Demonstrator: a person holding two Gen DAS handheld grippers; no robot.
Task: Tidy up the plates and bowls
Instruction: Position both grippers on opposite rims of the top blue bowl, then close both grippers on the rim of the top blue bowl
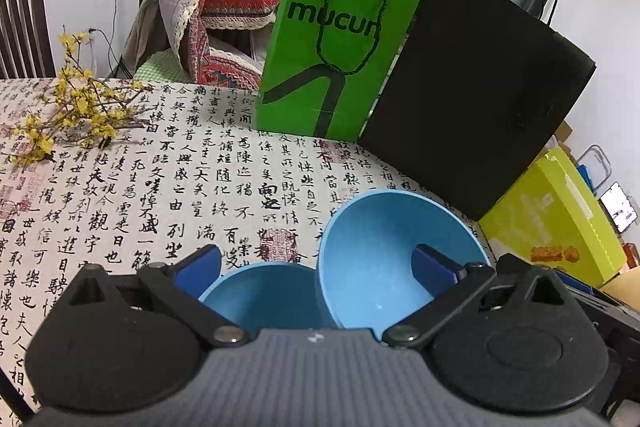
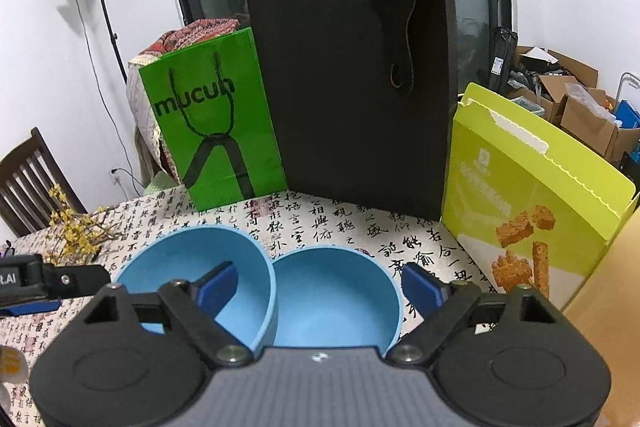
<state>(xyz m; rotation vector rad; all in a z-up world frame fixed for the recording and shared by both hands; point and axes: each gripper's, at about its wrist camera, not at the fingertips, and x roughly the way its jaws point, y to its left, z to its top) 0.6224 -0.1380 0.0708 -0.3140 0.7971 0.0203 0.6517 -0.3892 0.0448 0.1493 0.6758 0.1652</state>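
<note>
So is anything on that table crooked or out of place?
One blue bowl looks tipped up on its side in the left view, leaning by the other blue bowl that sits flat. The yellow snack box has a torn-open top. Nothing looks spilled.

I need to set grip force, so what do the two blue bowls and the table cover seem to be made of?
Left blue bowl and right blue bowl: probably matte plastic or melamine, given the uniform colour, thin even rims and dull sheen. Table cover: seemingly woven cloth printed with black calligraphy, with no gloss; the weave itself is too fine to confirm.
</note>
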